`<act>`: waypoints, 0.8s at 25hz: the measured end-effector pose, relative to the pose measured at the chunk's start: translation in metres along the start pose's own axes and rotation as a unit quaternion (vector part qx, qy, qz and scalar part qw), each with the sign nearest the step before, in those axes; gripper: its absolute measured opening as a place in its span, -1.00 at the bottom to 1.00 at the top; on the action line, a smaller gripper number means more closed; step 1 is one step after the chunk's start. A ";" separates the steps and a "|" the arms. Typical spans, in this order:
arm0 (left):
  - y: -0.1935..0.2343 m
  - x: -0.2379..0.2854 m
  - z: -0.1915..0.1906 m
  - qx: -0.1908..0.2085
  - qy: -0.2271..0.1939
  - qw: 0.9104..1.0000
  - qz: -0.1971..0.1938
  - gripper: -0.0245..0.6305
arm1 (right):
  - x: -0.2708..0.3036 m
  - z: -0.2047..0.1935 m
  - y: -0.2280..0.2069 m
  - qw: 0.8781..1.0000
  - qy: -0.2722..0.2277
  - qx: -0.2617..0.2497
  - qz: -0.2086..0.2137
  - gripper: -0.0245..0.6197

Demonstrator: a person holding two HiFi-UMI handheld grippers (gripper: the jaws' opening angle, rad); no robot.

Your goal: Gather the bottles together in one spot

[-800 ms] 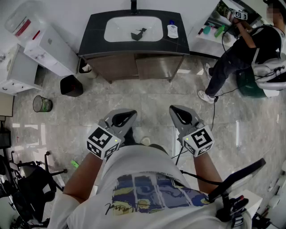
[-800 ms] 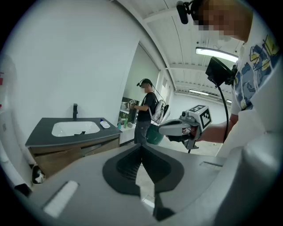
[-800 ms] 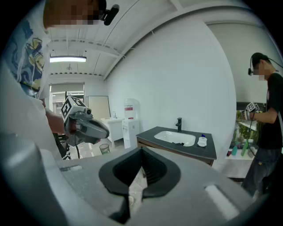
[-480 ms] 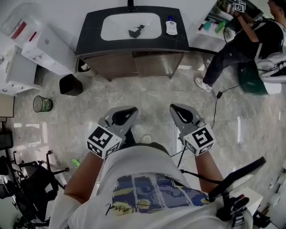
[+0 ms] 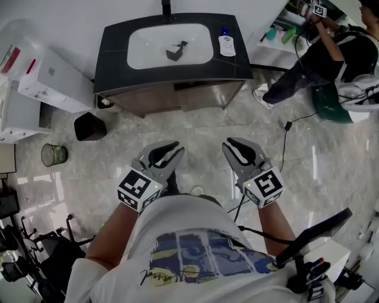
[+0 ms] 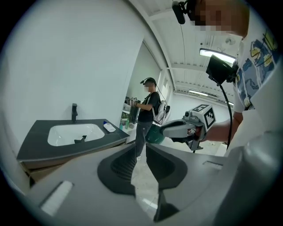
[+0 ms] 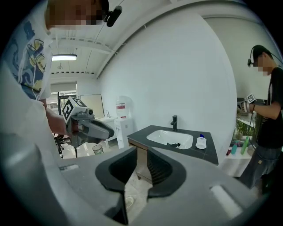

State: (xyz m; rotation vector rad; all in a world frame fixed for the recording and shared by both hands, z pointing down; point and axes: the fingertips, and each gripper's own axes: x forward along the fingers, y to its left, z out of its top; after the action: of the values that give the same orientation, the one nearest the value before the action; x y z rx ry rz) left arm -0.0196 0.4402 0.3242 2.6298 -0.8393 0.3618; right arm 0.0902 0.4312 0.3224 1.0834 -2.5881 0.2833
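While the white bottle with a blue cap (image 5: pixel 227 44) lies on its side at the right end of the dark countertop (image 5: pixel 112 53), just beside the white basin (image 5: pixel 142 44), both grippers hang over the floor well short of it. Further right, on a white shelf (image 5: pixel 269 50) beyond the vanity, stand what look like a teal bottle (image 5: pixel 270 34) and a green bottle (image 5: pixel 289 34), close to each other and well apart from the white one. A black faucet (image 5: pixel 166 7) rises at the back of the basin, and a small dark object (image 5: pixel 176 52) sits inside it. A wood-fronted cabinet (image 5: pixel 177 94) carries the countertop.

The left gripper (image 5: pixel 169 152) points toward the vanity and slightly down; its own view shows the jaws nearly together, only a slim gap between them, with nothing in it but floor. The right gripper (image 5: pixel 235 148) is held level with it, the two near each other; its jaws also stand a narrow slit apart and hold nothing.

A second person (image 5: pixel 320 65) stands at the shelf with another marker-cubed gripper (image 5: pixel 318 10) raised to it. Left of the vanity are a black waste bin (image 5: pixel 90 126), a round mesh bin (image 5: pixel 54 154) and white cabinets (image 5: pixel 47 77), all on the marbled floor (image 5: pixel 195 127).
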 end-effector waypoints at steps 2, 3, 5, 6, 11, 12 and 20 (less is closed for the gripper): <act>0.029 0.005 0.012 0.005 -0.002 1.000 -0.014 -0.63 | 0.028 0.009 -0.009 1.000 0.009 0.004 -0.012 -0.70; 0.044 0.008 0.017 0.002 0.000 1.000 -0.023 -0.59 | 0.043 0.014 -0.014 1.000 0.012 0.007 -0.018 -0.70; 0.076 0.013 0.026 -0.005 0.004 0.999 -0.041 -0.54 | 0.073 0.027 -0.026 0.999 0.014 0.013 -0.030 -0.70; 0.093 0.016 0.031 -0.005 0.006 0.999 -0.047 -0.54 | 0.088 0.034 -0.031 0.999 0.013 0.014 -0.036 -0.70; 0.159 0.023 0.048 0.011 0.024 0.998 -0.064 -0.48 | 0.141 0.059 -0.042 0.998 0.011 0.026 -0.065 -0.70; 0.171 0.028 0.053 0.013 0.027 0.997 -0.069 -0.48 | 0.149 0.065 -0.047 0.997 0.009 0.028 -0.071 -0.70; 0.248 0.089 0.084 0.019 0.032 0.998 -0.051 -0.47 | 0.190 0.084 -0.097 0.996 0.018 0.025 -0.088 -0.64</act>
State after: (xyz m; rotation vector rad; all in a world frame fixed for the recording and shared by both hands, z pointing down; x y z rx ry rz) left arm -0.0858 0.1727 0.3423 2.6684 -0.6806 0.4349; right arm 0.0165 0.2138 0.3195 1.3016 -2.4458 0.3247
